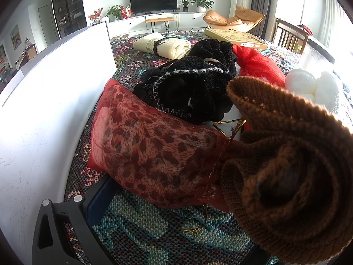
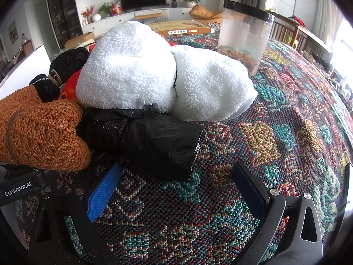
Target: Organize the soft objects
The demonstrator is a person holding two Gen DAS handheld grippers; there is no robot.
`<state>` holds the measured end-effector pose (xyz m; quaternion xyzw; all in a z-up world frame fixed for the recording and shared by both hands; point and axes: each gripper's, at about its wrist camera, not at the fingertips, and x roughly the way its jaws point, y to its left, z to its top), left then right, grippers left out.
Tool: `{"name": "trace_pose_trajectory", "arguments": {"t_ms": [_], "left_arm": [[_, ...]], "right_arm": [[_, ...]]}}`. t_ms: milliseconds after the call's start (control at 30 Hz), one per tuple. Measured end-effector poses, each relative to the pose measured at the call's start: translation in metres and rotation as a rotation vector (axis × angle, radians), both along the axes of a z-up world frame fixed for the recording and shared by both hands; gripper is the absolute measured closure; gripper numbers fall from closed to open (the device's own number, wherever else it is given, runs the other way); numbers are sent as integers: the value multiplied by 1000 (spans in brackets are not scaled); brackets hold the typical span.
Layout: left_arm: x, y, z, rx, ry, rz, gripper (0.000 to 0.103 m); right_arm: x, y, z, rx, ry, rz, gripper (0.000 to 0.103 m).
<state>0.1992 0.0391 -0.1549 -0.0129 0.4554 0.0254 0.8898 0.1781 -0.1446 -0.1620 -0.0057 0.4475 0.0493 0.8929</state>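
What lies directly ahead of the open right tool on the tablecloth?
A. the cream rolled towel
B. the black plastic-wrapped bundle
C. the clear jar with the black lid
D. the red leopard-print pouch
B: in the right wrist view the right tool is open, and the black plastic-wrapped bundle lies just beyond its fingers, in front of the white towel roll; the clear jar stands farther back to the right.

On my table [image 2: 275, 154]: towel [image 2: 154, 70] behind the plastic bundle [image 2: 154, 141]; knitted roll [image 2: 39, 132] to its left; jar [image 2: 245, 33] behind the towel, to the right.
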Motion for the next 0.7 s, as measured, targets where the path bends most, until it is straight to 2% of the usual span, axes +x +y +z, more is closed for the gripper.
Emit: {"name": "trace_pose_trajectory", "arguments": {"t_ms": [700], "left_arm": [[0, 0, 0, 1, 0, 1, 0]], "right_arm": [[0, 0, 0, -1, 0, 0, 2]]}}
